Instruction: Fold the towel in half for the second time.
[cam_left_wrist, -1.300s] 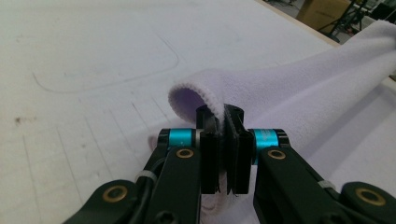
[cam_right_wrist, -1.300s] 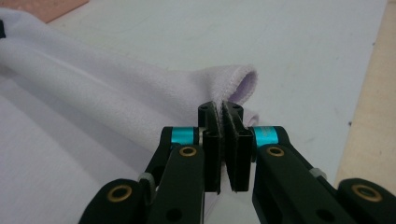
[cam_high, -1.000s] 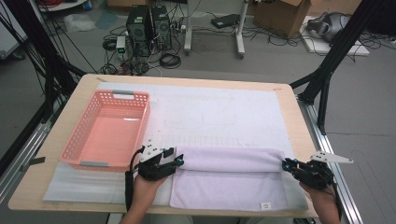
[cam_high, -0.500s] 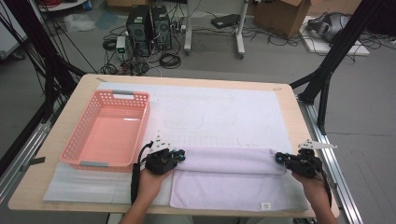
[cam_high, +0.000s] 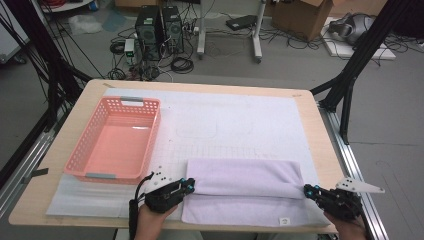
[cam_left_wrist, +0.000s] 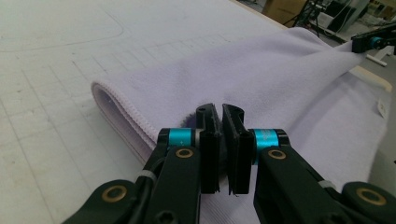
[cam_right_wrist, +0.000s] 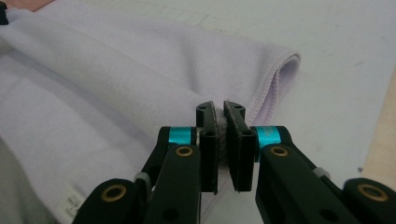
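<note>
A lavender towel (cam_high: 245, 180) lies on the white mat (cam_high: 235, 120) at the near edge of the table, its far half folded over toward me. My left gripper (cam_high: 190, 186) is shut on the left corner of that folded layer; in the left gripper view the gripper (cam_left_wrist: 220, 116) pinches the towel (cam_left_wrist: 261, 79) cloth between its pads. At the opposite end my right gripper (cam_high: 309, 191) is shut on the right corner, and the right gripper view shows this gripper (cam_right_wrist: 220, 114) with a wad of towel (cam_right_wrist: 140, 60) squeezed in its jaws.
A pink plastic basket (cam_high: 80, 155) stands empty on the left half of the mat. The table's near edge runs just under both hands. Beyond the far edge are computer towers (cam_high: 160, 25), cables and a metal frame leg (cam_high: 350, 75).
Both grippers closed on the corners of the towel's folded layer and drew it toward the near edge, so the folded layer now covers more of the layer beneath.
</note>
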